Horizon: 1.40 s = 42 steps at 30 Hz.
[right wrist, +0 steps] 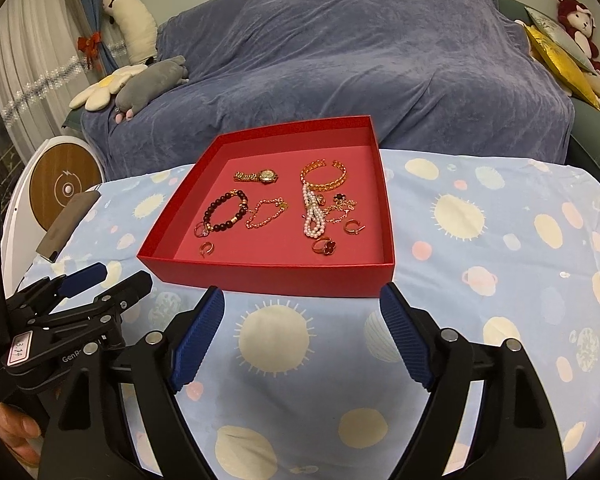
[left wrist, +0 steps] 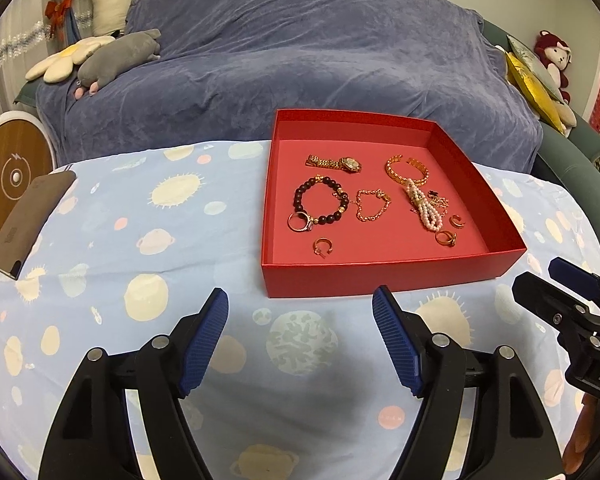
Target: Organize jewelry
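Observation:
A red open box (left wrist: 384,278) (right wrist: 268,276) stands on the table and holds jewelry: a gold watch (left wrist: 334,162) (right wrist: 257,176), a gold bangle (left wrist: 406,169) (right wrist: 324,176), a dark bead bracelet (left wrist: 321,204) (right wrist: 224,212), a thin gold chain (left wrist: 373,205) (right wrist: 266,212), a pearl bracelet (left wrist: 424,208) (right wrist: 314,218) and several rings. My left gripper (left wrist: 300,302) is open and empty in front of the box. My right gripper (right wrist: 302,298) is open and empty, just before the box's front wall. Each gripper shows in the other's view, the right (left wrist: 556,288), the left (right wrist: 104,280).
The table wears a light blue planet-print cloth (left wrist: 160,264). A brown flat case (left wrist: 28,224) (right wrist: 66,226) lies at its left edge. A sofa under a blue cover (left wrist: 292,60) stands behind, with plush toys. A round white device (left wrist: 12,176) stands at the left.

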Available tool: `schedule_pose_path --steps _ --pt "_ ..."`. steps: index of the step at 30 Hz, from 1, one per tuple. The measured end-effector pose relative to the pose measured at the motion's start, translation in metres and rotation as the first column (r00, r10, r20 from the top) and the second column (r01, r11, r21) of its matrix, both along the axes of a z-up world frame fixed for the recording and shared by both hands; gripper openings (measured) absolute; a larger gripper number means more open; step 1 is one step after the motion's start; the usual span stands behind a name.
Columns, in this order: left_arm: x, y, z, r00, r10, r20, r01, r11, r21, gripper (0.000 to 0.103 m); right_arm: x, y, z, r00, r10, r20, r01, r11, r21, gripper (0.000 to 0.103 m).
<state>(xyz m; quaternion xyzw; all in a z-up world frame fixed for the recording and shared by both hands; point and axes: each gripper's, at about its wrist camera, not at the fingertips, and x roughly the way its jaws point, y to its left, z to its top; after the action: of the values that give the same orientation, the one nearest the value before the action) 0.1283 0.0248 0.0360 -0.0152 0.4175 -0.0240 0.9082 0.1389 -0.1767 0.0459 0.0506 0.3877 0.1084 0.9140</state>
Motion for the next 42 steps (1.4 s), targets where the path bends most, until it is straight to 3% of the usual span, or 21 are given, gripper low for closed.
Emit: schedule_pose_path --steps 13,42 --pt "-0.002 -0.007 0.001 1.000 -0.005 0.009 0.005 1.000 0.020 0.080 -0.006 0.008 -0.002 1.000 0.018 0.019 -0.017 0.999 -0.047 0.084" --pt "-0.005 -0.015 0.001 1.000 -0.013 0.011 0.012 0.999 0.040 0.081 -0.011 0.009 -0.009 1.000 0.026 0.002 -0.026 0.998 -0.053 0.087"
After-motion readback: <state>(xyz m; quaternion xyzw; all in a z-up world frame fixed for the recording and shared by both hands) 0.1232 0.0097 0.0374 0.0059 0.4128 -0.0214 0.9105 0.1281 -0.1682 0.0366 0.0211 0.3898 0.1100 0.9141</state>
